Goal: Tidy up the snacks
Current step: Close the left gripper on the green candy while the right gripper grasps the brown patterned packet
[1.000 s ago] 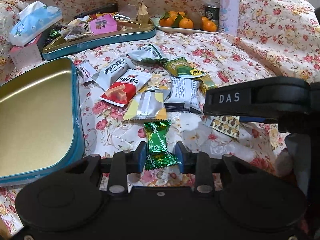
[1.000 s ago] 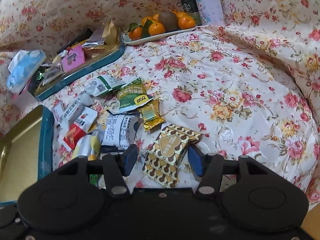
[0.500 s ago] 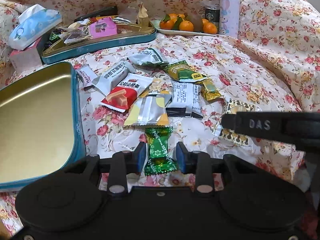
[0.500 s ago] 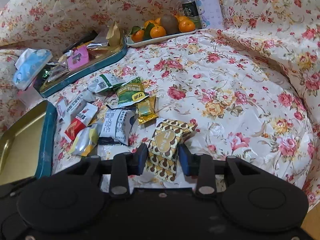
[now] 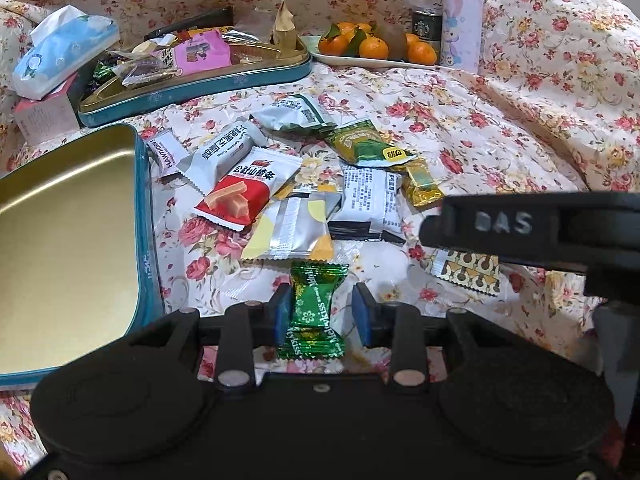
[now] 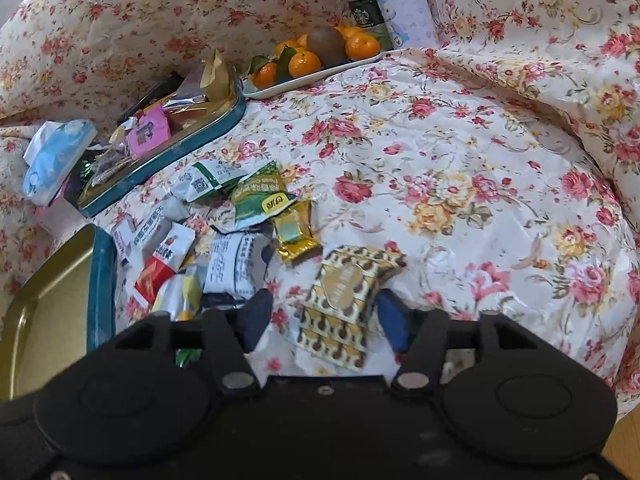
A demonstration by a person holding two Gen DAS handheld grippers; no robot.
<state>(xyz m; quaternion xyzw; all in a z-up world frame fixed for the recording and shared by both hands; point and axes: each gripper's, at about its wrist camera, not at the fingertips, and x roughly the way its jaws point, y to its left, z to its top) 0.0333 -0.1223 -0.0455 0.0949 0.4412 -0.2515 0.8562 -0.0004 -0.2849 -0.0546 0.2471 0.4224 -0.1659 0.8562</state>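
Note:
My left gripper (image 5: 322, 314) stands open around a green wrapped candy (image 5: 312, 312) on the floral cloth; its blue pads do not touch the wrapper. My right gripper (image 6: 320, 320) is open, its pads on either side of a gold-and-brown patterned packet (image 6: 346, 296) that lies flat. That packet also shows in the left wrist view (image 5: 468, 270), partly under the right gripper's black body (image 5: 532, 228). An empty gold tin with a teal wall (image 5: 146, 232) lies at the left. Several snack packets (image 5: 288, 200) are scattered between the tin and the grippers.
A second teal tin (image 5: 224, 80) holding snacks stands at the back left beside a tissue pack (image 5: 60, 52). A plate of oranges (image 5: 372, 46), a dark can (image 5: 426, 30) and a lilac bottle (image 5: 462, 12) stand at the back. Raised cloth folds run along the right.
The right gripper's jaws narrowed around the patterned packet half a second ago and have opened wider again. The left gripper has stayed around the green candy, open. Both views shifted slightly.

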